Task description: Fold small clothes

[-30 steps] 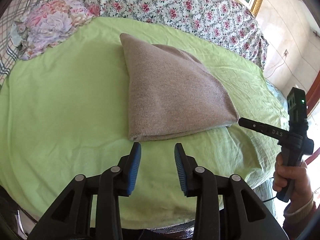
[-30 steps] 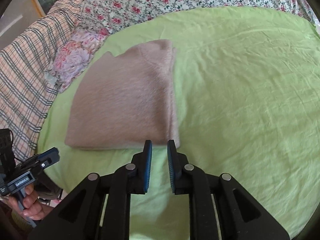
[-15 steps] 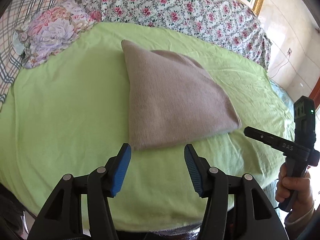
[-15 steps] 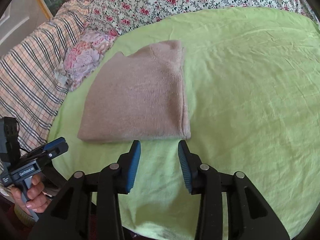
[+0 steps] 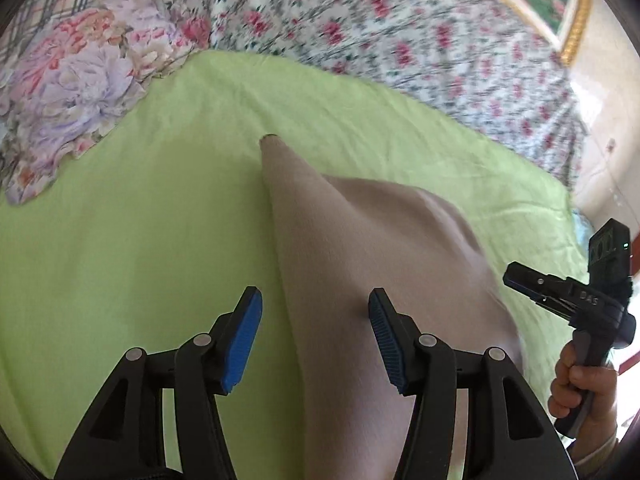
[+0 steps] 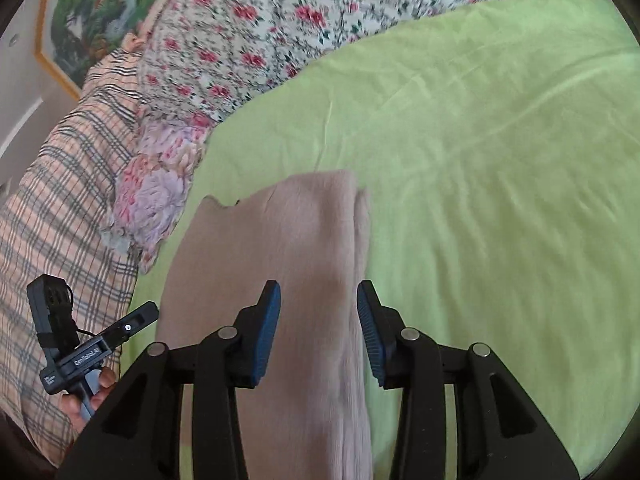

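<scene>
A folded beige knit garment (image 5: pixel 360 260) (image 6: pixel 288 264) lies flat on the green sheet (image 5: pixel 120 240) (image 6: pixel 500 160). My left gripper (image 5: pixel 314 312) stands open above the garment's left edge; nothing is pinched between its blue pads. My right gripper (image 6: pixel 318 304) hangs over the garment's right edge, jaws opening, with cloth below them but not clamped. In the left wrist view the right gripper (image 5: pixel 520 276) shows at the right, held by a hand (image 5: pixel 580 384). In the right wrist view the left gripper (image 6: pixel 140 316) shows at the lower left.
A floral pillow (image 5: pixel 72 92) (image 6: pixel 160 184) lies at the sheet's left. A rose-print bedspread (image 5: pixel 380 32) (image 6: pixel 260 28) runs behind it. A plaid blanket (image 6: pixel 52 216) drapes on the left. A framed picture (image 6: pixel 88 12) hangs on the wall.
Both grippers have moved forward from the sheet's near edge to over the garment. Both jaws have widened, the right from nearly shut.
</scene>
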